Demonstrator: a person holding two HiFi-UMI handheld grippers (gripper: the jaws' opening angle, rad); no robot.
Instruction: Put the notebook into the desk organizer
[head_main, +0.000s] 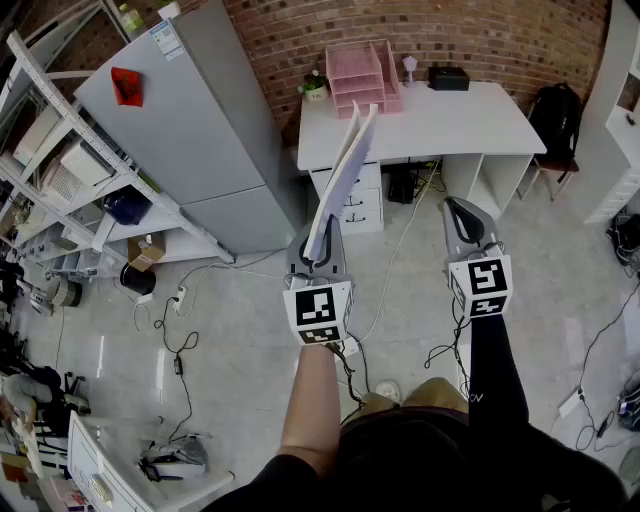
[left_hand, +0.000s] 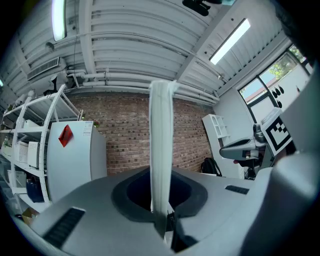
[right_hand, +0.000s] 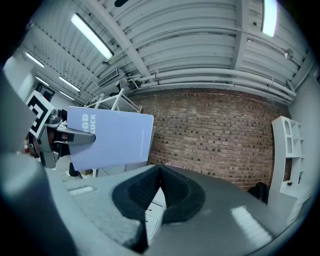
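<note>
1. My left claw (head_main: 318, 262) is clamped narrow on the bottom edge of the notebook (head_main: 340, 175). The notebook stands upright above the jaws and leans a little toward my right claw (head_main: 462, 215). The right claw is pressed shut on nothing, just beside the left.
2. The pads bite only a thin strip at the low edge, and nearly the whole notebook rises free above them. I judge that a quick swing could pivot it or slide it out of the grip.
3. The pages splay slightly at the top. They could fan apart and catch on a rim of the pink desk organizer (head_main: 365, 78) instead of going in.
4. The organizer is well ahead of both claws, a touch to the right of the left one. Its trays look low, so going in upright may jam. I expect the notebook has to be levelled first.
5. A small potted plant (head_main: 315, 88) sits just left of the organizer, where a wide approach could knock it over.
6. The white desk (head_main: 440, 125) ahead is mostly bare to the right of the organizer. A black box (head_main: 448, 77) stands at its back edge and a drawer unit (head_main: 352, 200) sits underneath.
7. A brick wall (head_main: 300, 30) stands behind the desk. A grey cabinet (head_main: 190, 130) is ahead-left of my left claw, with shelving (head_main: 70, 170) farther left.
8. A backpack (head_main: 556, 105) is off beyond my right claw. Cables (head_main: 180, 340) trail over the pale floor below both claws and could snag a step.
</note>
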